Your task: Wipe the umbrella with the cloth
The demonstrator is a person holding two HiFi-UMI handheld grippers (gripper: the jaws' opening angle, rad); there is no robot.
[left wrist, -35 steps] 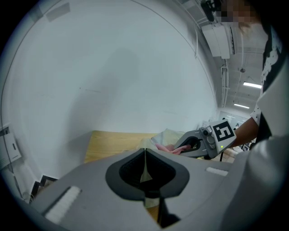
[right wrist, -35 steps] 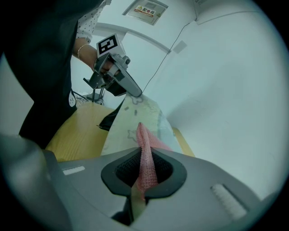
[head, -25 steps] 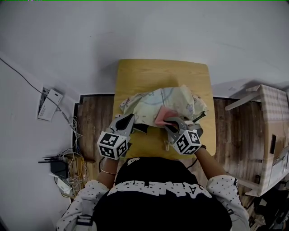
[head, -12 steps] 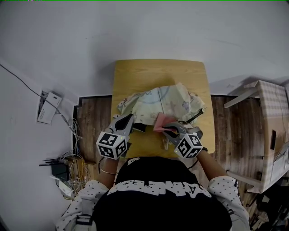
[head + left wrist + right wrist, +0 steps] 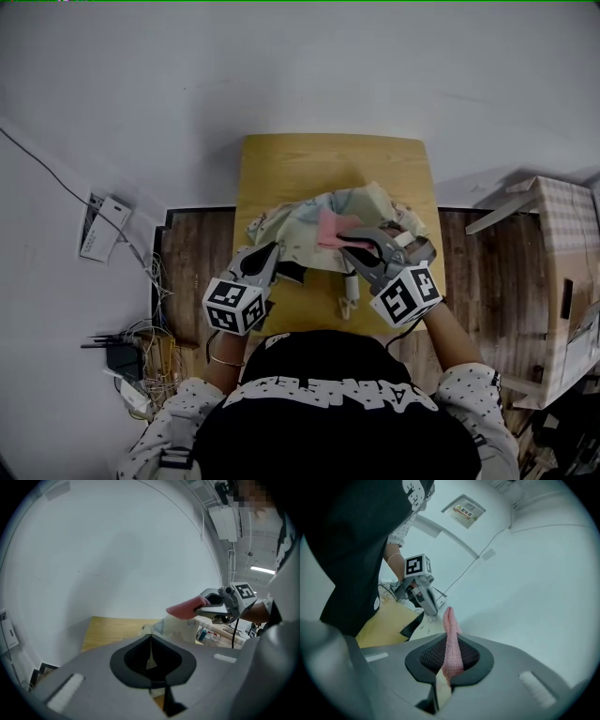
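While the person leans over the wooden table (image 5: 319, 159), both grippers are at the umbrella. At the far left, a tangle of cables (image 5: 141, 352) lies on the floor beside the wall. Next comes the left gripper (image 5: 273, 250). Its jaws are together, and a thin pale strip of the umbrella's fabric is pinched between them, at the near left edge of the canopy. The umbrella (image 5: 291, 223) lies crumpled in the middle of the table, pale with a light print. Over its right half is the pink cloth (image 5: 328, 228); in the left gripper view it shows above the fabric, not pressed on it. The right gripper (image 5: 349, 239) is clamped on this cloth, which stands out past the jaw tips as a narrow fold. At the far right, a cardboard box (image 5: 562, 253) stands on the floor beside the table.
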